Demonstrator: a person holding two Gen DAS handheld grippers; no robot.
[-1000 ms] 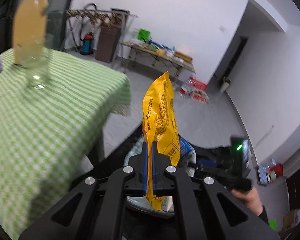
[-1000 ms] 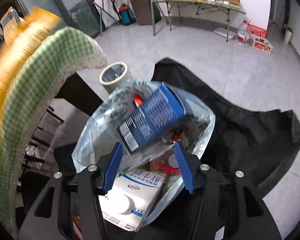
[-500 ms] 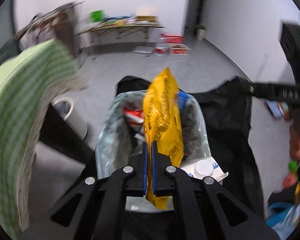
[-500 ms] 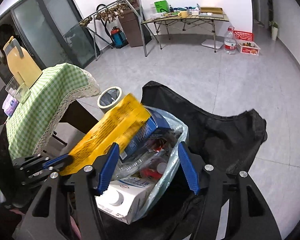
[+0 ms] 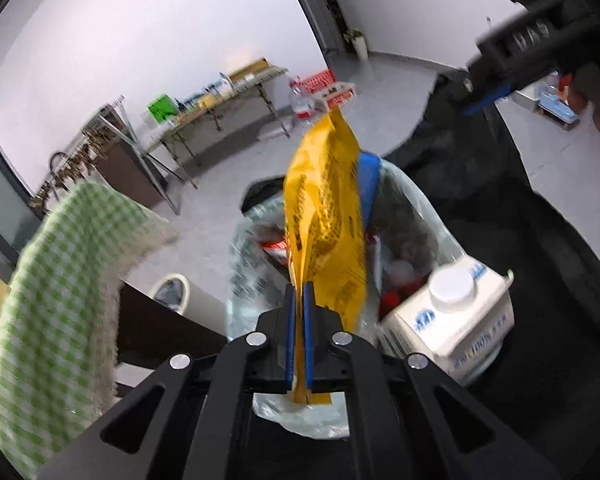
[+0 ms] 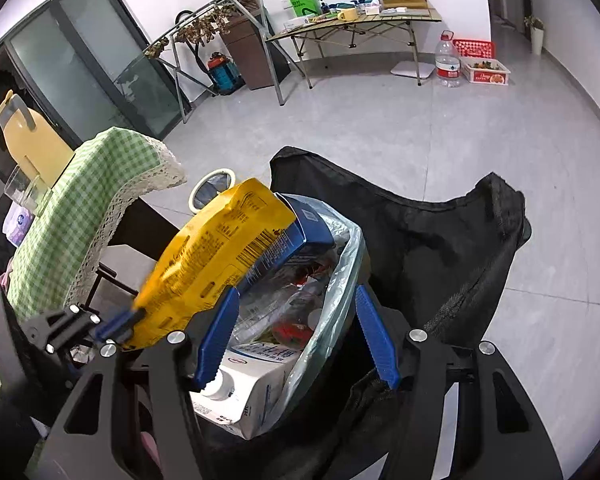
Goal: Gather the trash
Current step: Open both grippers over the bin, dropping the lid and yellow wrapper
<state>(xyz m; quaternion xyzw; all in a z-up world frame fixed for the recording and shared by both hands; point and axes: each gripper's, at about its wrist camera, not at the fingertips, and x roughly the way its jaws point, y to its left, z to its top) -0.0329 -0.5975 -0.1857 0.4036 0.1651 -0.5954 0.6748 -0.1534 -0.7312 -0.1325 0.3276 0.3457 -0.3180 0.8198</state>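
My left gripper [image 5: 299, 296] is shut on a yellow snack bag [image 5: 324, 216] and holds it over a clear trash bag [image 5: 424, 216] full of rubbish. The snack bag also shows in the right wrist view [image 6: 216, 256], lying across the trash bag's mouth [image 6: 340, 280] with the left gripper [image 6: 118, 326] at its lower end. Inside the trash bag are a white milk carton [image 5: 456, 312], also seen in the right wrist view [image 6: 252, 384], and a blue box [image 6: 300, 232]. My right gripper [image 6: 296, 328] is open and empty above the trash bag.
A black cloth bag [image 6: 440, 248] surrounds the trash bag. A table with a green checked cloth [image 6: 76, 208] stands to the left, with a yellow jug [image 6: 28, 140] on it. A small round bin [image 6: 212, 188] sits on the floor beside it. A folding table [image 6: 360, 20] stands far back.
My left gripper has carried the yellow snack bag from beside the table to over the trash bag's mouth. My right gripper has stayed open above the trash bag.
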